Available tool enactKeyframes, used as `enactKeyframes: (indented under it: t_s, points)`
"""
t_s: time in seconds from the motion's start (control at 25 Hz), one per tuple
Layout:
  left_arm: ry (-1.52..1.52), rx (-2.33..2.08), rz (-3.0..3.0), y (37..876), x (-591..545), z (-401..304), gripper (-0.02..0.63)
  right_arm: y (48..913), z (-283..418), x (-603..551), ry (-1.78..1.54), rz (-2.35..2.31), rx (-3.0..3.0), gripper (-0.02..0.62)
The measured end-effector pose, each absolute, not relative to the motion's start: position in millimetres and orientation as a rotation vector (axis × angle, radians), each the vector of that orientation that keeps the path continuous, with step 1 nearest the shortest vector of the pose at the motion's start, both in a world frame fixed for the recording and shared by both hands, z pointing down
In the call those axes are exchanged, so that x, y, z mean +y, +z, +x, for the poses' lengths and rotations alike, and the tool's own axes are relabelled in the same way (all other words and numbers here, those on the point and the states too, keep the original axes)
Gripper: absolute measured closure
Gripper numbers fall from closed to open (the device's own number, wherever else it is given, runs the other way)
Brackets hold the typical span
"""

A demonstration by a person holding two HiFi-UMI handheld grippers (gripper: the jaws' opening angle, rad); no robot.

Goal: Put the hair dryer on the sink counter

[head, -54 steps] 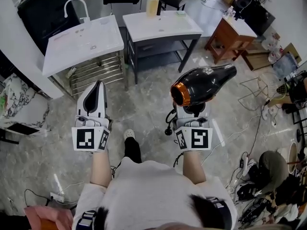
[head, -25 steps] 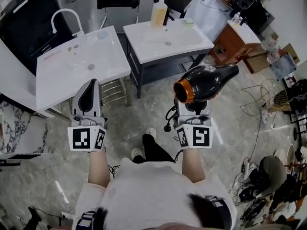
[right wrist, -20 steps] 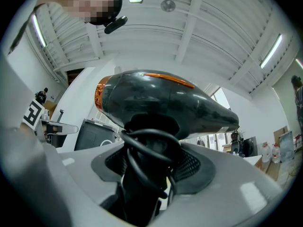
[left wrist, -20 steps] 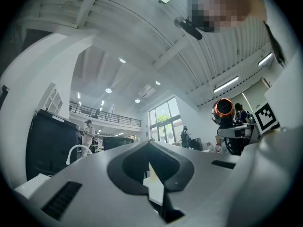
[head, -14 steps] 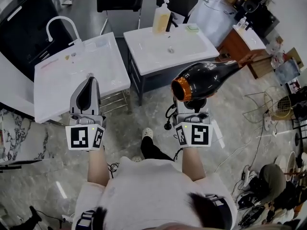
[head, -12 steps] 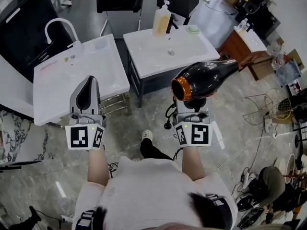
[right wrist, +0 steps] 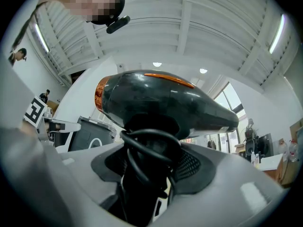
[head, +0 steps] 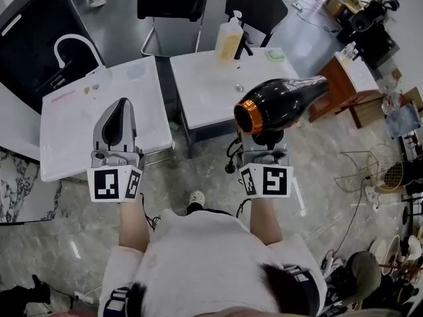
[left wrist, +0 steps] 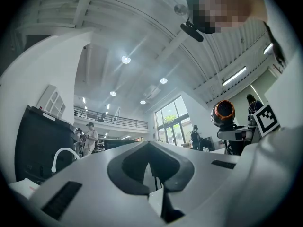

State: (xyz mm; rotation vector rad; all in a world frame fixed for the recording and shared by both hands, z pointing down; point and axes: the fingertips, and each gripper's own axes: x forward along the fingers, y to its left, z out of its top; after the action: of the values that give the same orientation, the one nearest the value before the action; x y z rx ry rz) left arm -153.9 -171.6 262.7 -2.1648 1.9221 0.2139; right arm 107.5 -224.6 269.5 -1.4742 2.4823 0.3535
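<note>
Hair dryer: glossy black, copper-orange ring at one end, cord looped round its handle. We hold it aloft, right gripper clamped on the handle, over the sink counter's front edge; earlier it hung over floor. Left gripper closed, empty.

**Black, Orange and White**

The hair dryer is glossy black with an orange ring. The left gripper and right gripper are pale grey, with black-and-white square markers. The sink counter is white, the soap bottle yellow, the floor grey-veined marble.
</note>
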Motion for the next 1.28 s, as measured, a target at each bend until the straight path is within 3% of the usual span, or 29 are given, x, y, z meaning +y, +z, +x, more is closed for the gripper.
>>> enactKeyframes:
  t_s: [0.36, 1.28]
  points:
    - [0.193, 1.977, -2.122, 270.3, -209.7, -157.5, 0.604, 289.6, 91.5, -280.3, 0.294, -1.395, 2.56, 0.317]
    - [0.114, 1.864, -2.353, 303.6, -393.9, -259.2, 0.604, 421.3, -52.9, -438.7, -0.094, -1.571, 2.782, 0.318]
